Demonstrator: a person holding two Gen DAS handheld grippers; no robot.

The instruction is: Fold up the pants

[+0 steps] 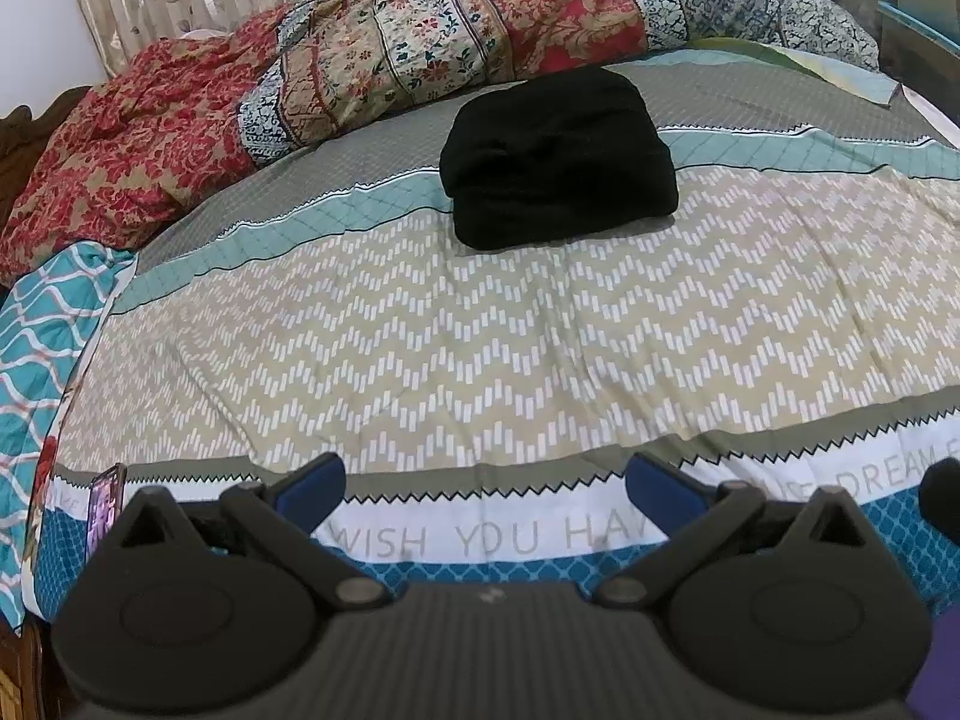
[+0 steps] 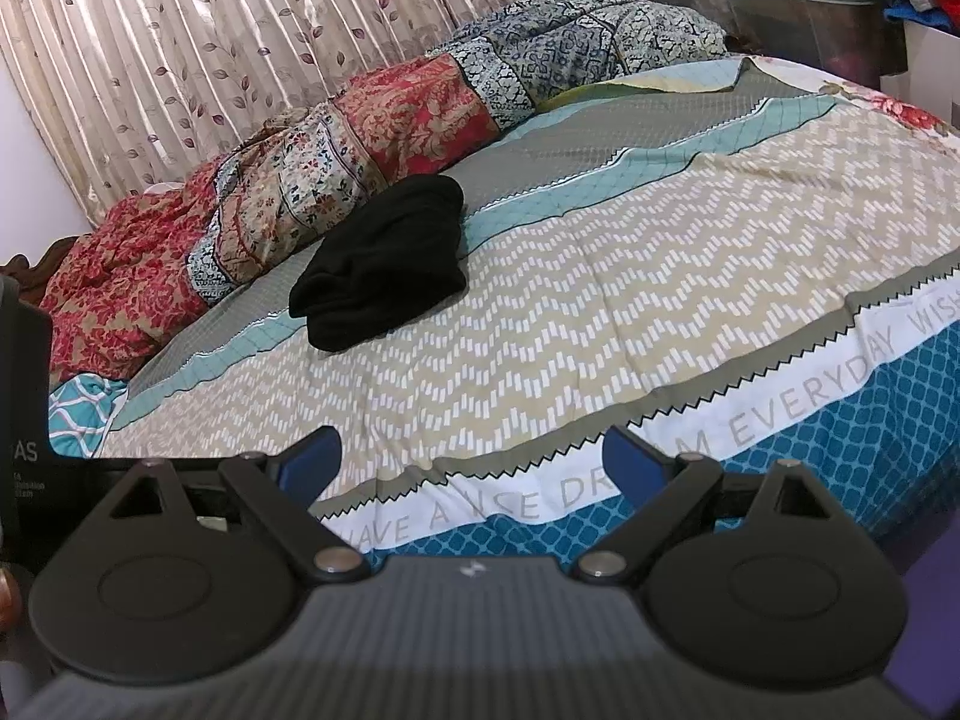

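The black pants lie folded in a compact bundle on the patterned bed cover, toward the far side of the bed. They also show in the right wrist view, left of centre. My left gripper is open and empty, hovering over the near edge of the bed, well short of the pants. My right gripper is open and empty too, over the near edge and to the right of the pants.
A crumpled floral quilt runs along the far side of the bed, just behind the pants. A curtain hangs behind it. A phone stands at the near left edge. Storage bins stand at the far right.
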